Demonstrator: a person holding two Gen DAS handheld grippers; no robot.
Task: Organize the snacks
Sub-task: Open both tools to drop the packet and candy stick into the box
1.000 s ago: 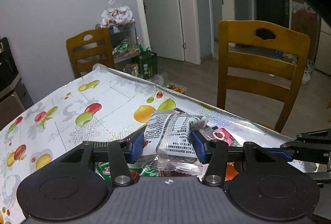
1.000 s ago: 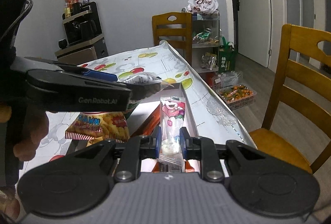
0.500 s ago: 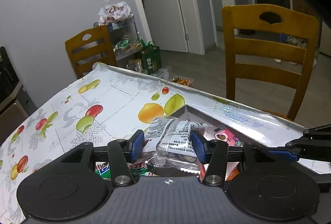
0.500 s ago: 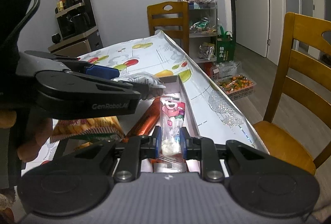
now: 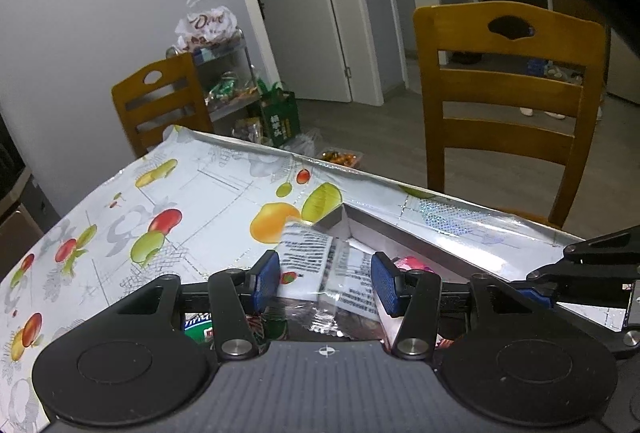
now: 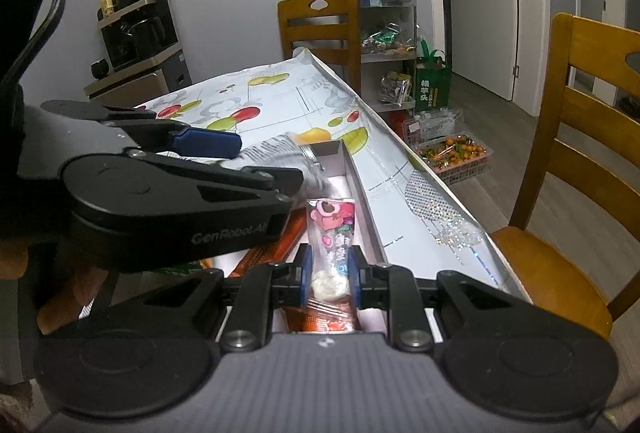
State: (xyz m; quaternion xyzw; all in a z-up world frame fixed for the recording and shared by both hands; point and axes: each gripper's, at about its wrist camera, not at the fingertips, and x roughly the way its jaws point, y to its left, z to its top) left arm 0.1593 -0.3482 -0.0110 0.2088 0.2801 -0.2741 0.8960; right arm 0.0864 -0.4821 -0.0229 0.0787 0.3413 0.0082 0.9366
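Both grippers have come down toward the tray (image 6: 360, 185) over the last second, each carrying a snack, so this looks like the moment just before the two packets are set inside. The left gripper (image 5: 325, 279) is closed at a middling width on a white printed packet (image 5: 320, 265), its blue pads pressing the packet's two sides; a second ago the packet hung above the table, and now it sits lower, over the far corner of the tray. The right gripper (image 6: 329, 275) is nearly closed on a slim pink packet (image 6: 332, 229), which stands between the pads and points away over the right side of the tray, just beside its right wall. In the right wrist view, the left gripper now covers much of the tray's left part, where a second ago a yellow chip bag was visible; an orange packet (image 6: 276, 253) still shows beneath it. The table (image 5: 192, 209), covered with a fruit-print cloth, is otherwise bare on the far side. Neither grip has changed, so no snack has been released yet. Judging from this, both packets are close enough to be let go into the tray, and the two grippers are near each other, so they could bump.
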